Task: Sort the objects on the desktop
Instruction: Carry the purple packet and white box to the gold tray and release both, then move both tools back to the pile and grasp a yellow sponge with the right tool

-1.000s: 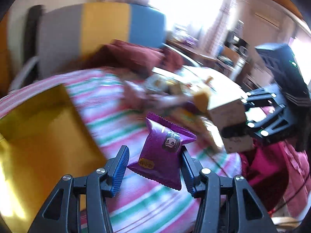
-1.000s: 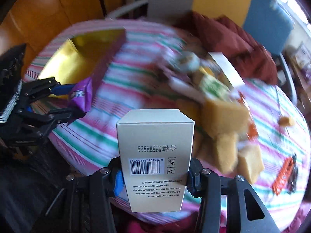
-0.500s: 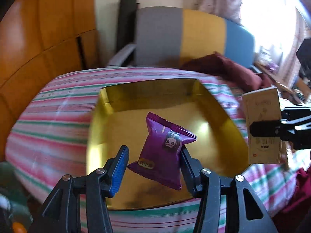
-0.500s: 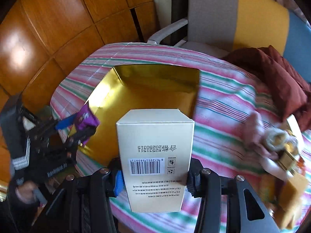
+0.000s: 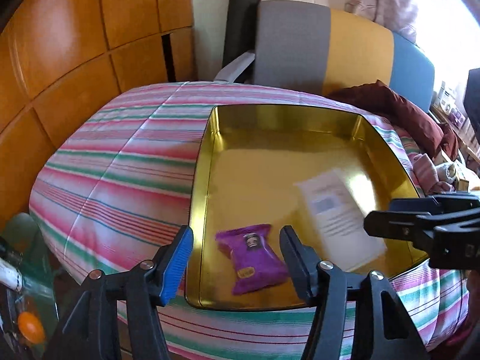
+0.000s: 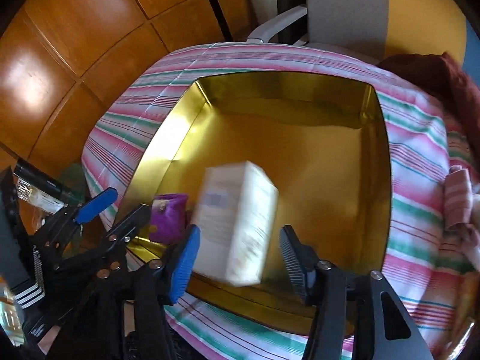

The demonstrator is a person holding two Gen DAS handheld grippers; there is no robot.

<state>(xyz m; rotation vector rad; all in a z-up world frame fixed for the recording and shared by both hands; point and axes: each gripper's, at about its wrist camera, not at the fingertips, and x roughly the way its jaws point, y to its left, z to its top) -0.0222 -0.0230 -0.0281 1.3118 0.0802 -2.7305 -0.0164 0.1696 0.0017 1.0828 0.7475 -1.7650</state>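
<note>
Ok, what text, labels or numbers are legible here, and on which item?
None reads.
Purple snack packet: dark round logo and yellow oval label, too small.
White box: print and bluish patch, motion-blurred.
Right tool: partial pale letters, cut off at the frame edge.

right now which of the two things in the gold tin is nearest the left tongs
The purple snack packet, lying flat just beyond the open left tongs. The white box sits further right, by the right tongs.
</note>
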